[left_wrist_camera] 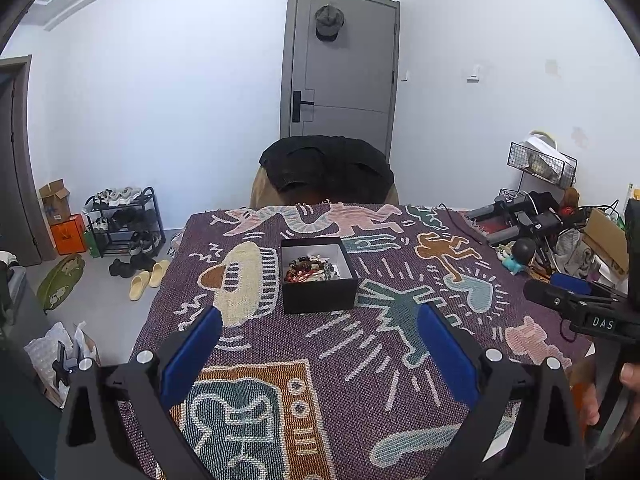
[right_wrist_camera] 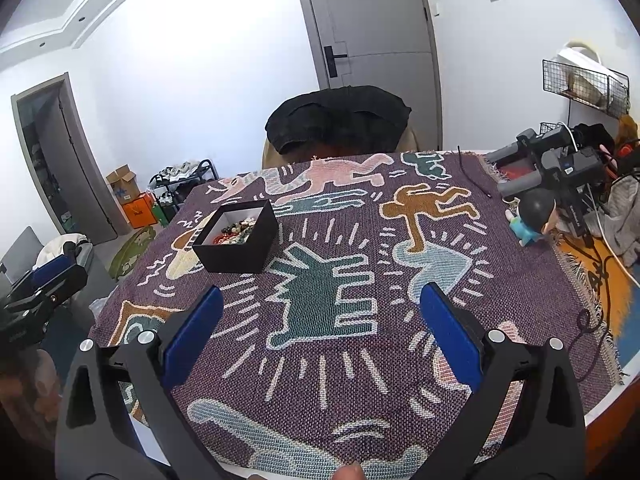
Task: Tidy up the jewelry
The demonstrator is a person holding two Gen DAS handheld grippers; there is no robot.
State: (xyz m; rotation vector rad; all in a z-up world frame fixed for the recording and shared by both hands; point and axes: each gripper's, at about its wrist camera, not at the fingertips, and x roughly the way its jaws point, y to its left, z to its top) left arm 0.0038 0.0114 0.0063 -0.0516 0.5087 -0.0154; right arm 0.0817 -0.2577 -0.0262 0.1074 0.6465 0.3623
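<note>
Both grippers, left gripper (left_wrist_camera: 320, 354) and right gripper (right_wrist_camera: 320, 344), hover spread wide, holding nothing. Black box (left_wrist_camera: 319, 276) of tangled jewelry (left_wrist_camera: 310, 269) sits mid-table, far of both. Risk: 1 snagged strand drags others out.

You were working in a lived-in home room, as the grey entry door (left_wrist_camera: 340, 68) with a cap (left_wrist_camera: 329, 22) hung on it, the shoe rack (left_wrist_camera: 124, 220) with slippers (left_wrist_camera: 149, 279) on the floor beside it, and the patterned woven throw (left_wrist_camera: 328, 340) over the table showed.
</note>
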